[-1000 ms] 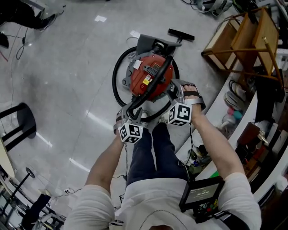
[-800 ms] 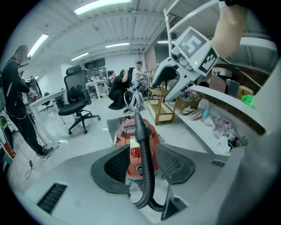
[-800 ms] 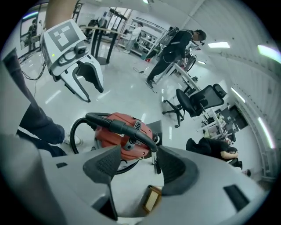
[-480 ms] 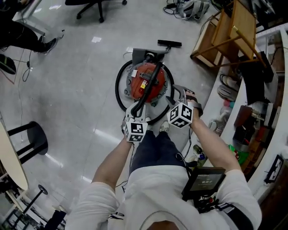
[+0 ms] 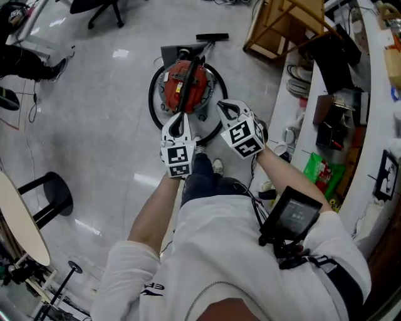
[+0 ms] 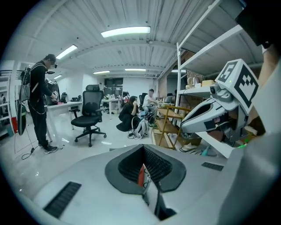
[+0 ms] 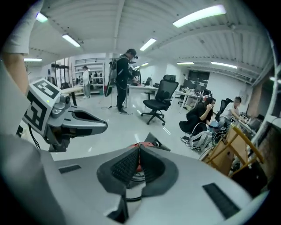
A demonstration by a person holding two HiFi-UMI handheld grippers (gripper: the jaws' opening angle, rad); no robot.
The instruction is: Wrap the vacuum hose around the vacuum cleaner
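Note:
The red vacuum cleaner (image 5: 183, 88) stands on the grey floor, with its black hose (image 5: 151, 95) looped in a ring around the body. A black wand (image 5: 188, 70) lies over its top and ends in the floor nozzle (image 5: 212, 37). My left gripper (image 5: 178, 121) and right gripper (image 5: 227, 108) hover side by side above the near side of the vacuum, apart from it. Both are shut with nothing between the jaws. In the left gripper view the left gripper (image 6: 143, 175) is closed and the right gripper (image 6: 210, 115) shows beside it. The right gripper (image 7: 138, 159) looks the same in its own view.
A wooden rack (image 5: 285, 28) and a long shelf (image 5: 341, 106) full of items line the right side. A black stool (image 5: 55, 194) stands at the left, an office chair (image 5: 103, 7) far back. A person (image 6: 39, 105) stands by desks; others sit in the distance.
Both grippers went from open to shut and lifted up and back from the vacuum. The head camera rose, so the vacuum looks smaller and farther away.

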